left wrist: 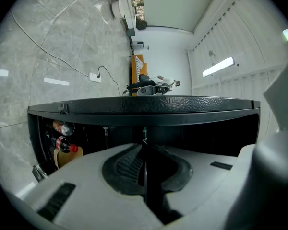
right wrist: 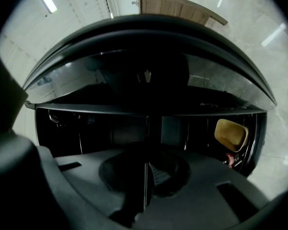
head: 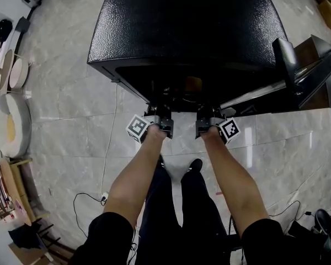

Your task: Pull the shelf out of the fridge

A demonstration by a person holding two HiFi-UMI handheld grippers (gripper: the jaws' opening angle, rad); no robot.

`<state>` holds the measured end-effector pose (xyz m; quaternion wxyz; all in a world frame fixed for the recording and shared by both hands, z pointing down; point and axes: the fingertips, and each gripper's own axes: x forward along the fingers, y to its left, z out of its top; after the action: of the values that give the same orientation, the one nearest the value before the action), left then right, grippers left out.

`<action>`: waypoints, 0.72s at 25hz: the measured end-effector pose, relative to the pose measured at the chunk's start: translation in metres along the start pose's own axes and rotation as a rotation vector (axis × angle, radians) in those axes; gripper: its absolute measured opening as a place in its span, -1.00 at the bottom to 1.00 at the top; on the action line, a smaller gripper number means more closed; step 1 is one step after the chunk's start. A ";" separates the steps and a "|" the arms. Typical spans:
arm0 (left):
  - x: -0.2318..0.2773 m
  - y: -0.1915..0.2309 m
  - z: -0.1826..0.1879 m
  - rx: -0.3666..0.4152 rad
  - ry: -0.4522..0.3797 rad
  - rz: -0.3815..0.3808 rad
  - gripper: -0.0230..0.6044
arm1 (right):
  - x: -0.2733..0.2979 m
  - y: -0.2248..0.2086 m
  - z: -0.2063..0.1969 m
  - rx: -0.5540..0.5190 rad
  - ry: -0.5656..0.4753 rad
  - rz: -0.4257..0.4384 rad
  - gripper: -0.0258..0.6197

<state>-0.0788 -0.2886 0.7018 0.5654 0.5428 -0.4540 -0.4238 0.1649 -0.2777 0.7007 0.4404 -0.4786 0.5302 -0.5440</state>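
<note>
Head view: the black, pebble-textured fridge [head: 182, 21] stands on a glossy grey marbled tile floor [head: 66, 98]. Its door [head: 300, 73] is swung open to the right, with the left gripper [head: 162, 117] and right gripper [head: 205, 119] level at the dark front.

Left gripper view: jaws pressed onto the thin dark metal shelf [left wrist: 145, 176], seen edge-on just inside the fridge mouth, with white walls [left wrist: 163, 51] behind.

Right gripper view: jaws pinching that same shelf edge. The interior beyond is black, with a tan container [right wrist: 230, 134] at right.

A grey marbled tile floor [head: 66, 98] carries the black fridge [head: 182, 21]. A white cable [head: 106, 148] lies on it, running to a small socket block [head: 103, 196].
</note>
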 end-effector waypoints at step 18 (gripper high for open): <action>-0.026 0.002 -0.006 -0.022 -0.018 -0.001 -0.81 | -0.026 -0.003 -0.003 0.020 0.007 0.001 -0.81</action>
<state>-0.0785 -0.2616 0.7024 0.5670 0.5332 -0.4539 -0.4339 0.1655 -0.2517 0.7023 0.4437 -0.4720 0.5264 -0.5506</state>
